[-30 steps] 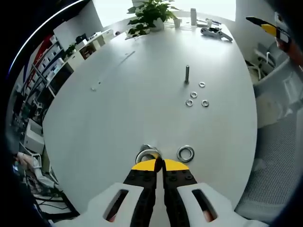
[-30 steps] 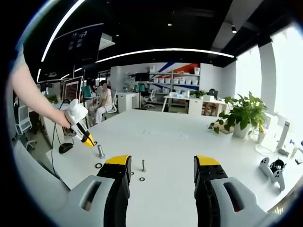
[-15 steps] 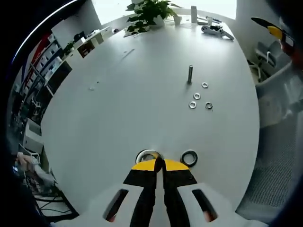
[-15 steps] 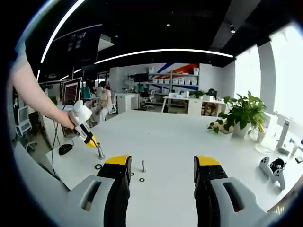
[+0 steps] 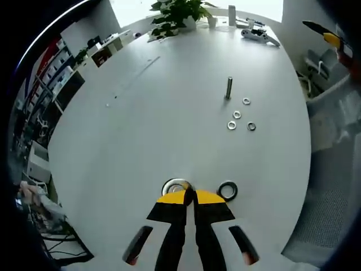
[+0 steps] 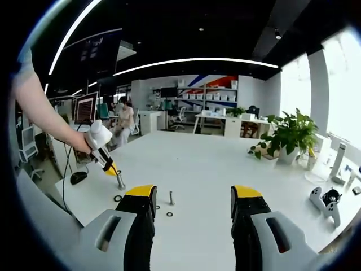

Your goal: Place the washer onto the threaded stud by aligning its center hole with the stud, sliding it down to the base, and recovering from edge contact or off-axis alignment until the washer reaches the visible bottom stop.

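Left tongs (image 5: 188, 195) still pinching washer (image 5: 175, 185) above white tabletop (image 5: 169, 113), stud (image 5: 229, 88) farther off than before, right tongs (image 6: 192, 195) spread wide, unchanged.

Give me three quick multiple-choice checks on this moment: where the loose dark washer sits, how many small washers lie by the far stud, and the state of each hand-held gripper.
1. The dark washer lies:
A. on the table right of the left hand-held gripper's tips
B. on the far stud
C. beside the plant

2. Small washers by the far stud:
A. one
B. three
C. six

3. The hand-held grippers are:
A. both open
B. left open, right shut
C. left shut, right open

Answers: 1 A, it lies flat beside the left hand-held gripper. 2 B, three rings lie near the stud. 3 C, the left jaws meet at a silver washer; the right hand-held gripper gapes.
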The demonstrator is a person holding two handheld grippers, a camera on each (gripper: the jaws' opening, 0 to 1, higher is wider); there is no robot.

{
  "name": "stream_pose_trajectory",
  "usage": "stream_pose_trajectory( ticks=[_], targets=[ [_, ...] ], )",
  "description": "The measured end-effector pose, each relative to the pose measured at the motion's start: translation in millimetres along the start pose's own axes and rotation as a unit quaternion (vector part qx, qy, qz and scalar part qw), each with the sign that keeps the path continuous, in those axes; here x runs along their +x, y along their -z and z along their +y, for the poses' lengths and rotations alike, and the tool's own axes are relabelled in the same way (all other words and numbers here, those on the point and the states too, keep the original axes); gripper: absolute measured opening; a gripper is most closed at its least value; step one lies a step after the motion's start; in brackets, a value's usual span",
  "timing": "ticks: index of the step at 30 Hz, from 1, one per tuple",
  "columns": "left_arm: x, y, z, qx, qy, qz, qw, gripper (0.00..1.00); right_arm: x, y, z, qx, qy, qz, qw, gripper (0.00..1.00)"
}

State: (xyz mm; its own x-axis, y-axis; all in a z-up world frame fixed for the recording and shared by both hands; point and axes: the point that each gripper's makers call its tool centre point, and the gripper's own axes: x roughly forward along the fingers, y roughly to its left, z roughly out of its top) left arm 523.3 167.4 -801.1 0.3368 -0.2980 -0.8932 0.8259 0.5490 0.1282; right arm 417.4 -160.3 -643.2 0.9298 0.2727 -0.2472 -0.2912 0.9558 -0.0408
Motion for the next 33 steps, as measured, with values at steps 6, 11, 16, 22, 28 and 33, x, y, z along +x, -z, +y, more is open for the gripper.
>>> stream_pose_trajectory(
  ticks=[6,11,16,22,28,33],
  targets=[
    [0.5,1.8,-0.9,-0.003,0.002,0.006,1.0000,0.02,-0.2,0.0,0.5,0.000,0.000,0.000,1.0000,0.56],
    [3.4,2.3,-0.3,0.003,0.004,0.009,0.9999,0.02,-1.0,-0.4,1.1,0.000,0.000,0.000,1.0000,0.56],
    [6.7,2.0,2.1,0.005,0.005,0.013,0.9999,0.02,-0.8,0.1,0.1,0.003,0.001,0.000,1.0000,0.56],
    [3.7,1.1,-1.0,0.002,0.005,0.012,0.9999,0.02,-1.1,0.3,0.1,0.003,0.001,0.000,1.0000,0.55],
    [5.8,2.7,2.0,-0.001,0.005,0.014,0.9999,0.02,-2.2,-1.3,2.0,0.004,0.001,-0.001,1.0000,0.55],
    [5.9,2.3,1.1,0.002,0.003,0.015,0.9999,0.02,-2.3,-1.7,1.6,0.005,0.002,-0.001,1.0000,0.55]
  ],
)
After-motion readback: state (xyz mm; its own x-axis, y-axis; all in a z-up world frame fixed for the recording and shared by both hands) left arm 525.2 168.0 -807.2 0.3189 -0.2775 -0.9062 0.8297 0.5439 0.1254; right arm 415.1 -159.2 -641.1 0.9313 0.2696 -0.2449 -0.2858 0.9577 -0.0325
